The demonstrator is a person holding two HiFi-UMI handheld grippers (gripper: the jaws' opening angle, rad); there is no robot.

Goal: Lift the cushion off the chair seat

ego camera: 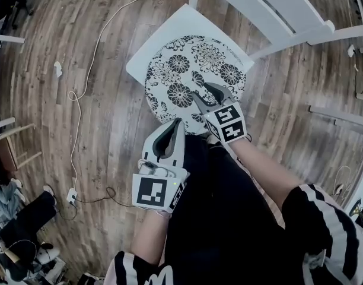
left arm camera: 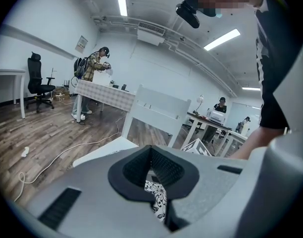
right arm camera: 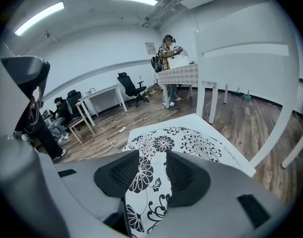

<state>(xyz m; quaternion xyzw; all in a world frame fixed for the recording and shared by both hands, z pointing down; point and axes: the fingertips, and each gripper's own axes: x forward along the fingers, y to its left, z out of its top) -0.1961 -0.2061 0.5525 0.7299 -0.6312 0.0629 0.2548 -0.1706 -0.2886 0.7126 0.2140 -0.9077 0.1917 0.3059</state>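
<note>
Wood floor (ego camera: pixel 45 129) is recorded all round, crossed by a cable (ego camera: pixel 88 67). The cushion (ego camera: pixel 187 76) lies flat on the white chair (ego camera: pixel 169 31), overhanging its near edge. The right claw (ego camera: pixel 208 97) is held open above it. The left claw (ego camera: pixel 178 122) is closed at that edge.

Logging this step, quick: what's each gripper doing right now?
Left gripper: shut on the cushion edge.
Right gripper: open, over the cushion.
</note>
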